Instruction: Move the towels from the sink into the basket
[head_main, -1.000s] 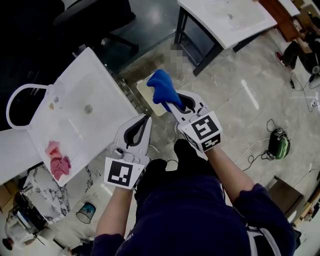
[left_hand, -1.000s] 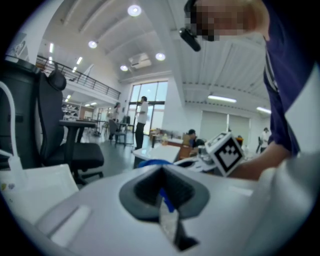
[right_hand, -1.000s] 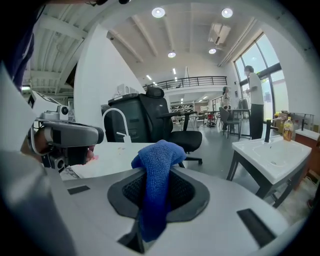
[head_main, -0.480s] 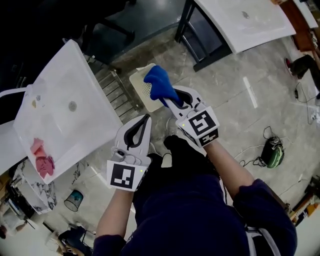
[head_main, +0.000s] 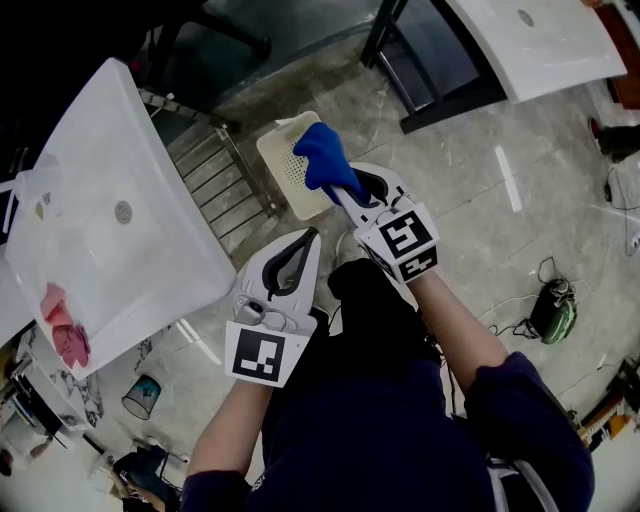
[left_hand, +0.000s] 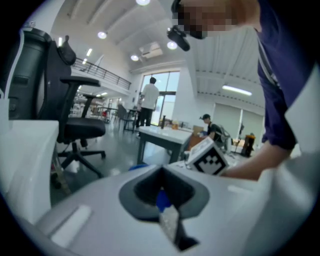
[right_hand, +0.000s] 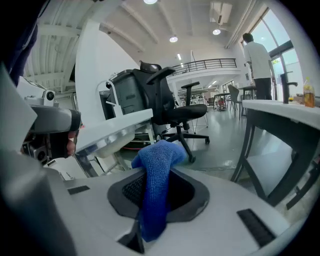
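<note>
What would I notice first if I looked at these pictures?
The bright blue towel, pinched in the right gripper, showing over the cream basket on the floor. Then the big white sink at the left, with pink towels lying in its lower-left corner.

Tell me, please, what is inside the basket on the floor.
The basket shows only its bare perforated bottom. Its right part is covered by the blue towel held in the right gripper, so anything there cannot be seen.

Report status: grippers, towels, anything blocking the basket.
Right gripper shut on blue towel, above basket. Left gripper shut, empty. Pink towels lie in sink. Nothing blocking basket.
</note>
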